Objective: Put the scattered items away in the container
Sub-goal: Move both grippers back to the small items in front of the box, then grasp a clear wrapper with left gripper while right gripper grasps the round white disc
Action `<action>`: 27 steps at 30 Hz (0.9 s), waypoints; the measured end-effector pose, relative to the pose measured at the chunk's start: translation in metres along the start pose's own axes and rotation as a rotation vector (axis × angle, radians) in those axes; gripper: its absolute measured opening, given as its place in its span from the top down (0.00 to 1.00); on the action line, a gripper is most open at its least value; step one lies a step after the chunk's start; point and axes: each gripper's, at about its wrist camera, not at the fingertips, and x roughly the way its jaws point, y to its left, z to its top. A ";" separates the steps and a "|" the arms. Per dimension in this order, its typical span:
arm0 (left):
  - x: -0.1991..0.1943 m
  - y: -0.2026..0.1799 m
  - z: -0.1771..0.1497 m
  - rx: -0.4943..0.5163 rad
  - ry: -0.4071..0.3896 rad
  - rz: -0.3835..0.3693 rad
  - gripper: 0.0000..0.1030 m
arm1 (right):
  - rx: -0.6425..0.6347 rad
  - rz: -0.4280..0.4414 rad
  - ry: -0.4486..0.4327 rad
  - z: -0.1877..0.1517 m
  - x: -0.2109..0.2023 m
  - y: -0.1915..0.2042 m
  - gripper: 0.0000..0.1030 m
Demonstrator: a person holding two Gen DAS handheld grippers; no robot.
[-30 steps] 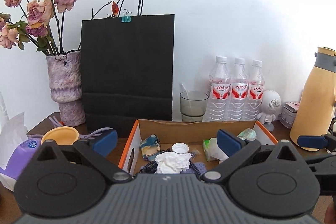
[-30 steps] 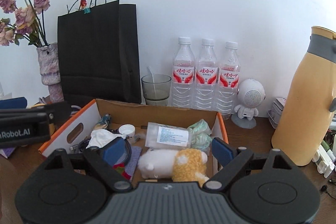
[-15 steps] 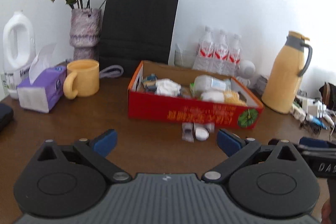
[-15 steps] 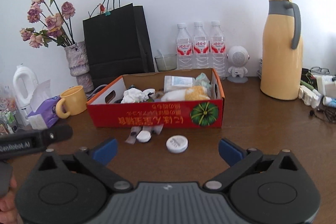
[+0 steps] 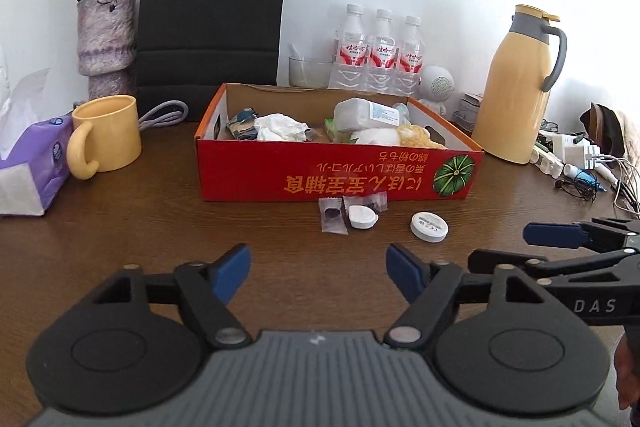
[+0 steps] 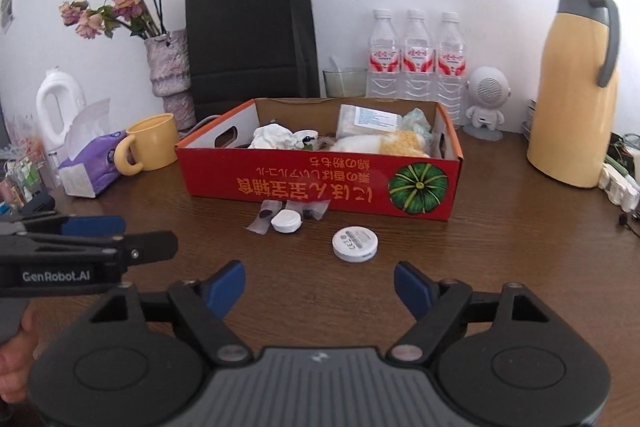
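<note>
**Backing Off the Box, Spotting the Leftovers**

Over the brown wooden table [image 5: 120, 227], against a white wall, finding the red cardboard box [image 5: 340, 179] sitting mid-surface. Already holding crumpled tissue, a plush toy and a few packets inside.

Having hovered right above the box's contents a second ago, now viewing it whole from its near side, after pulling both grippers back and lower. Seeing, as a result, what the close view was hiding: a round white disc [image 5: 429, 226], a white cap [image 5: 362, 215] and two clear sachets [image 5: 332, 217]. All lying on the table just in front of the box's front wall, outside it.

Holding the left gripper [image 5: 318, 273] low over bare wood, short of the cap and sachets. Narrowing its jaws from full spread, with nothing between them. Holding the right gripper [image 6: 320, 287] likewise over bare wood, just short of the disc, also closing on nothing.

Reading this as one drop-off finished and the next pickup being lined up, so not done yet with tidying. Judging the disc the easier target for the right side, lying apart from the rest. Expecting more trouble from the cap and sachets, touching one another and pressed near the box wall, and likely to slide together when nudged.
</note>
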 end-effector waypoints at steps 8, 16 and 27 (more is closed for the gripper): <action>0.067 0.006 0.024 0.055 0.105 -0.041 0.52 | -0.111 -0.019 0.087 0.024 0.080 -0.018 0.42; 0.120 -0.006 0.035 0.077 0.159 -0.047 0.67 | -0.087 0.037 0.138 0.022 0.102 -0.029 0.57; 0.135 -0.007 0.036 0.048 0.164 -0.007 0.72 | -0.087 0.033 0.076 0.013 0.097 -0.027 0.58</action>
